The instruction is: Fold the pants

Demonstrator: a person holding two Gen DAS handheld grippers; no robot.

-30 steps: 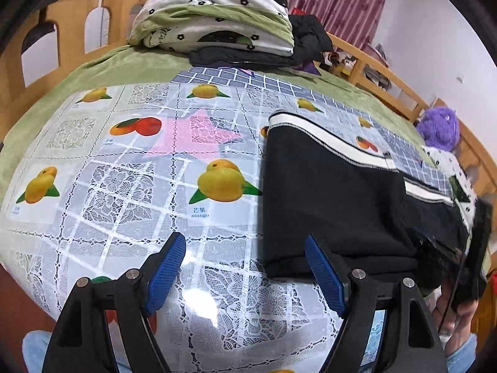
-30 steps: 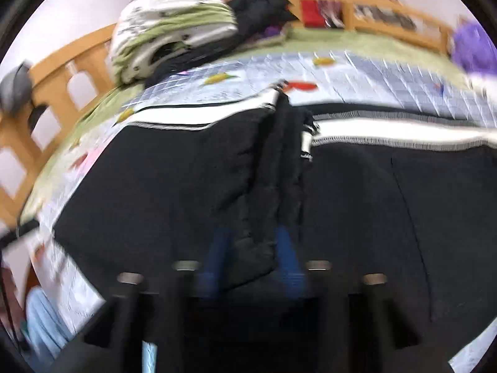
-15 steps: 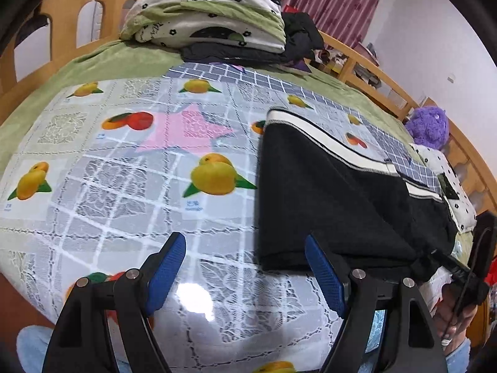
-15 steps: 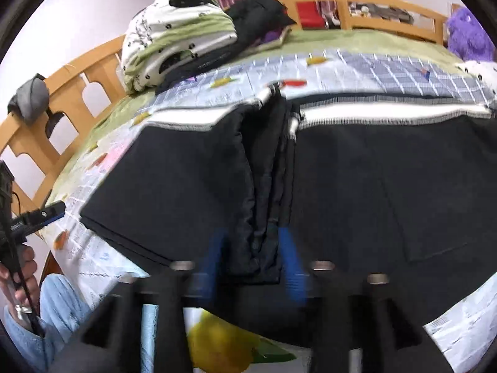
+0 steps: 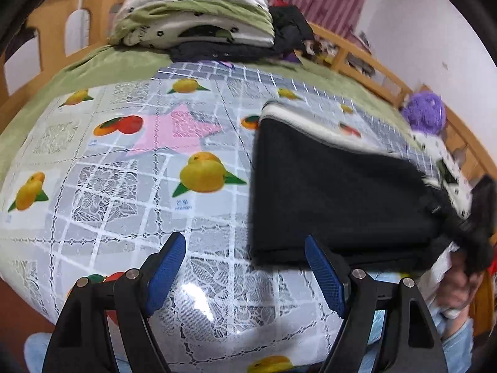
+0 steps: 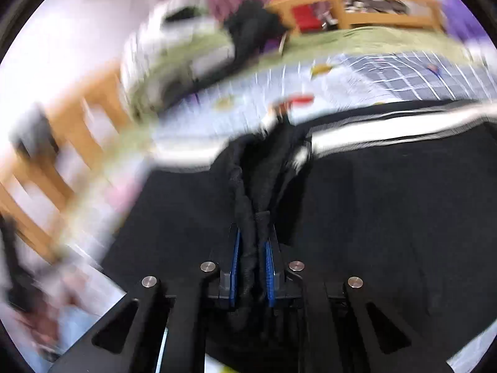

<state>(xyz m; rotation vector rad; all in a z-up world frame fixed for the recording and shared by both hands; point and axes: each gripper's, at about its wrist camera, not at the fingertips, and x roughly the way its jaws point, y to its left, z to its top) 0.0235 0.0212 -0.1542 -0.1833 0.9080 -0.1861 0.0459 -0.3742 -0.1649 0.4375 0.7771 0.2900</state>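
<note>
Hovering over the fruit-printed lace-pattern plastic tablecloth (image 5: pixel 102 192), our left gripper (image 5: pixel 245 267) has its blue-padded jaws spread wide with nothing between them. Just right of it lie the black fabric pants with a white side stripe (image 5: pixel 335 192), folded flat on the cloth, their near edge beside the right-hand blue pad (image 5: pixel 323 275). Farther right, our right gripper (image 6: pixel 252 269) is clamped tight on a bunched ridge of those same pants (image 6: pixel 388 217), which spread out dark on both sides of it; that view is blurred
</note>
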